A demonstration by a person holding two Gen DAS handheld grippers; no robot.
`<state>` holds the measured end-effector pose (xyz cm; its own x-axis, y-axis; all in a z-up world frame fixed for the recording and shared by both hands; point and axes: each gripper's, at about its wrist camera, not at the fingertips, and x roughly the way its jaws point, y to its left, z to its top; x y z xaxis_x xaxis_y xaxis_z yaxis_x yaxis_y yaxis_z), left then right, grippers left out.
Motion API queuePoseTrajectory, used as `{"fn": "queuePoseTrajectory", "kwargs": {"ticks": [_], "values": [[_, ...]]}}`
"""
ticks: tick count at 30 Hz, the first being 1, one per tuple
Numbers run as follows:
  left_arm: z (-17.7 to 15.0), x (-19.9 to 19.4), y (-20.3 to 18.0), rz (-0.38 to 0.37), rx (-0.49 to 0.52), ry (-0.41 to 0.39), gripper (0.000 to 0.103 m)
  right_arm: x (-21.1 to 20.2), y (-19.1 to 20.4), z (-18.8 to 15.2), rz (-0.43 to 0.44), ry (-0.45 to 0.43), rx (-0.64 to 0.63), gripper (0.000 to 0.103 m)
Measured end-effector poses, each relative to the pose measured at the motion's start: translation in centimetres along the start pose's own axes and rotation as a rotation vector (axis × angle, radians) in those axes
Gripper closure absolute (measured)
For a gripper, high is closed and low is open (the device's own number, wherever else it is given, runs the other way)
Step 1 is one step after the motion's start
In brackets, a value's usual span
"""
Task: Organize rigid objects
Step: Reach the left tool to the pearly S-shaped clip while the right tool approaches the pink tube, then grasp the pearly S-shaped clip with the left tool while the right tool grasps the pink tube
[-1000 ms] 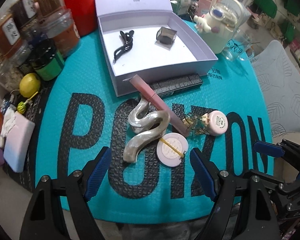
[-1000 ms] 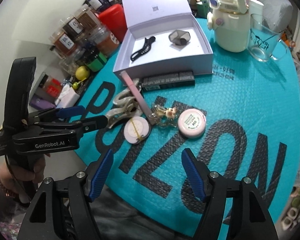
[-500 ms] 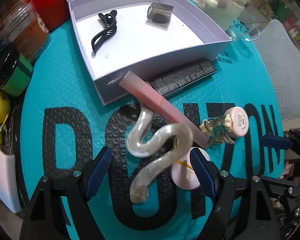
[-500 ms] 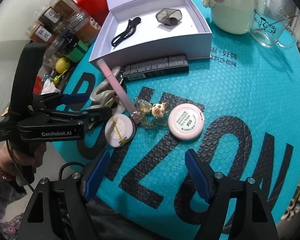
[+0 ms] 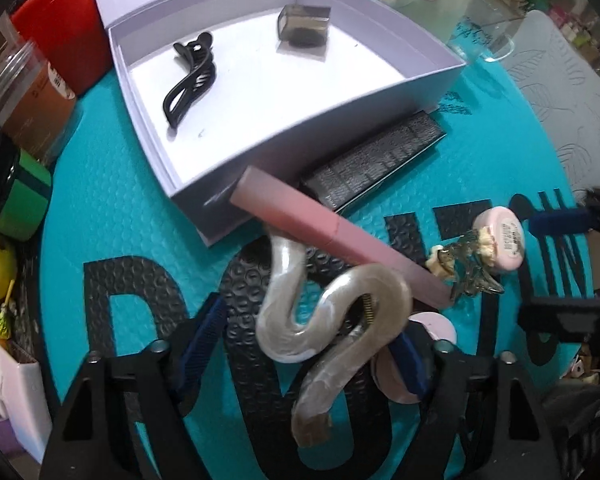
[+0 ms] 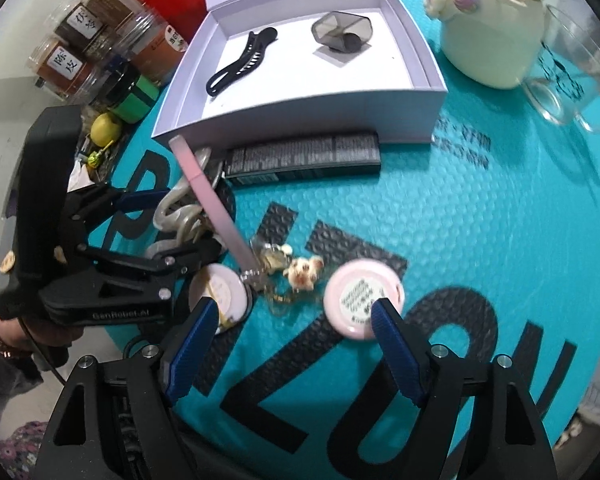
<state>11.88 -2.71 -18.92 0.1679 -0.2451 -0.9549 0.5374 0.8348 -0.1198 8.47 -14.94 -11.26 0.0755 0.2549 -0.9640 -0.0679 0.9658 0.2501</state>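
Pearly wavy hair clip [image 5: 332, 320] sits between the closing left gripper [image 5: 304, 344] fingers, not yet pinched; grip its middle bend, clear of the pink tube [image 5: 332, 232]. Right gripper [image 6: 292, 344] fingers are spread.

left hand-held gripper [image 5: 304, 344]: closing (contact unclear) | right hand-held gripper [image 6: 292, 344]: jaws apart
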Motion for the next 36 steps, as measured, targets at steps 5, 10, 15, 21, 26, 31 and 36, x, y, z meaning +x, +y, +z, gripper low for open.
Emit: {"fn": "queuePoseTrajectory", "kwargs": {"ticks": [5,10,15,21,26,31,36], "values": [[-0.6,-0.3,-1.0,-0.017,0.025,0.0,0.047,0.9,0.6,1.0,-0.011,0.02,-0.048,0.024],[-1.3,-0.9,0.5,-0.026,-0.013,0.017,0.047,1.4,1.0,1.5,-0.023,0.018,-0.098,0.024],[-2.1,-1.4,1.0,-0.025,-0.063,0.036,0.047,1.8,0.7,1.6,-0.007,0.007,-0.085,0.024],[-3.3,-2.5,1.1,-0.04,-0.123,0.036,0.047,1.7,-0.2,0.8,-0.01,0.001,-0.068,0.024],[-3.9,-3.1,0.5,-0.039,-0.13,0.042,0.047,1.6,-0.3,0.6,0.004,-0.014,-0.067,0.024],[-4.3,-3.7,0.7,-0.044,-0.188,0.033,0.047,1.7,0.5,1.1,0.036,-0.037,-0.094,0.024],[-4.6,-4.6,1.3,-0.017,-0.2,0.02,0.047,2.0,2.1,2.1,0.031,-0.058,-0.163,0.029]]}}
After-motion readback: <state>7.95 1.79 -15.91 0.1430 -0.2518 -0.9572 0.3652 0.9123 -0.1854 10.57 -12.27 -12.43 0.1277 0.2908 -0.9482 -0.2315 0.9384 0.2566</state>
